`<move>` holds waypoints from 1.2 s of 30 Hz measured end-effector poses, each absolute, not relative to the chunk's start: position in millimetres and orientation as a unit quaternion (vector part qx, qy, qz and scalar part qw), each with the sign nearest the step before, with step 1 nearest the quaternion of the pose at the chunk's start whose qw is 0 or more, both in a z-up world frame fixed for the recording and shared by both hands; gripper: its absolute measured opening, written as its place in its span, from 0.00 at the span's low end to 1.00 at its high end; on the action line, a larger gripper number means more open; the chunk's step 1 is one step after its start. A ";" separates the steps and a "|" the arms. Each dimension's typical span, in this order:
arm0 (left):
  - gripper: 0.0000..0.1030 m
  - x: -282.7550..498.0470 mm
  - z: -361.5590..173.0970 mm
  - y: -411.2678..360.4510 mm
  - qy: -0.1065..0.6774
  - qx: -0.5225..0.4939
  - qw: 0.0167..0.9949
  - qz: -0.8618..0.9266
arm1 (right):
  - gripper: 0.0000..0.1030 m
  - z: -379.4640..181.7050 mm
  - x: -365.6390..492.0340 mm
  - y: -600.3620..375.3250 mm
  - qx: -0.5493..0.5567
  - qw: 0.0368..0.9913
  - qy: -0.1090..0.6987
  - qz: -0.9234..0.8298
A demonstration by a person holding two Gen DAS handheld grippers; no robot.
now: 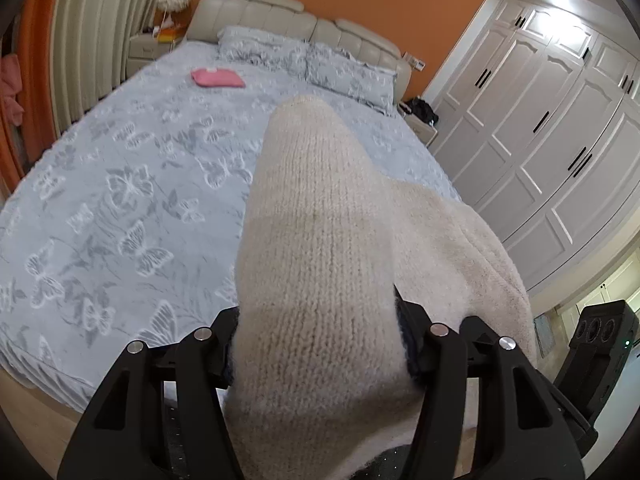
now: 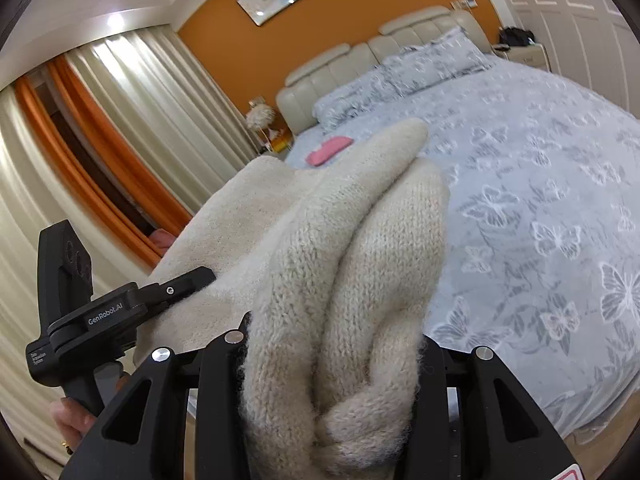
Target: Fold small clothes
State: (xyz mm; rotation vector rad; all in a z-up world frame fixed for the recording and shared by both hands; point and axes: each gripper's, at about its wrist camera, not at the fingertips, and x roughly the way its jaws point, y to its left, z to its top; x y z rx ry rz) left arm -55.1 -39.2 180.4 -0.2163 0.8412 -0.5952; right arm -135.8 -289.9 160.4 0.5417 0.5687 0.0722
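Above the near edge of the bed [image 1: 100, 200], a cream knitted garment [image 1: 320, 240] is held up off the bedspread between both tools. From the left wrist view, the left tool [image 1: 320, 344] is clamped on a thick fold of the knit; its black fingers are mostly buried under the wool, which rises in a rounded hump toward the far side and drapes away to the right. From the right wrist view, the right tool [image 2: 332, 364] grips a bunched part of the same cream knitted garment [image 2: 340, 260], gathered into two rounded folds that stand up between its arms. At the left of that view the left tool [image 2: 180, 284] shows again, pinching the garment's edge, with the person's hand [image 2: 70, 420] around its handle.

On the bed, far and to the left, a folded pink garment [image 1: 218, 78] lies flat on the butterfly-patterned spread, near the two pillows [image 1: 304, 60] and well apart from the cream knit. A padded beige headboard [image 1: 260, 12] stands against the orange wall behind them. White wardrobe doors [image 1: 540, 120] line the right side of the room, and cream and orange curtains [image 2: 120, 120] hang on the left.
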 end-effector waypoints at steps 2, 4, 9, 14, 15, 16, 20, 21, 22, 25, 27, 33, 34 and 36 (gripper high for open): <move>0.55 -58.3 188.9 -33.2 0.394 -0.103 0.869 -0.283 | 0.35 169.7 -136.0 -282.8 0.258 0.927 0.269 0.041; 0.55 -58.4 197.3 -24.2 0.385 -0.101 0.873 -0.281 | 0.35 178.7 -135.9 -272.8 0.256 0.929 0.262 0.045; 0.55 -54.2 218.4 -1.8 0.362 -0.103 0.884 -0.277 | 0.35 200.8 -125.6 -251.2 0.242 0.936 0.248 0.060; 0.55 -43.3 239.5 20.4 0.338 -0.100 0.895 -0.272 | 0.35 223.4 -105.5 -227.3 0.224 0.943 0.234 0.080; 0.55 -38.4 245.9 26.4 0.331 -0.099 0.898 -0.271 | 0.35 228.1 -99.5 -223.2 0.221 0.944 0.230 0.085; 0.55 -34.8 248.7 30.2 0.327 -0.099 0.900 -0.271 | 0.35 232.0 -95.0 -219.4 0.218 0.945 0.227 0.088; 0.56 -14.1 256.5 46.4 0.308 -0.101 0.908 -0.267 | 0.36 240.8 -65.8 -204.7 0.209 0.949 0.216 0.100; 0.56 -4.7 255.7 50.7 0.304 -0.101 0.909 -0.266 | 0.36 239.9 -55.1 -201.3 0.207 0.949 0.215 0.103; 0.56 1.1 253.4 52.9 0.304 -0.104 0.909 -0.266 | 0.36 237.8 -47.3 -200.1 0.209 0.948 0.216 0.105; 0.57 28.4 236.4 60.8 0.314 -0.114 0.905 -0.265 | 0.36 219.5 -17.4 -196.8 0.215 0.944 0.227 0.108; 0.57 50.3 211.8 61.8 0.331 -0.120 0.899 -0.262 | 0.36 202.9 -0.4 -194.7 0.218 0.940 0.239 0.107; 0.57 105.7 99.9 53.5 0.361 -0.138 0.887 -0.252 | 0.38 103.0 62.7 -205.1 0.239 0.920 0.294 0.099; 0.57 113.1 80.3 51.7 0.364 -0.144 0.886 -0.250 | 0.40 75.2 75.3 -209.5 0.244 0.914 0.310 0.099; 0.63 136.0 17.9 50.4 0.381 -0.160 0.879 -0.238 | 0.44 23.1 94.6 -216.5 0.249 0.899 0.348 0.093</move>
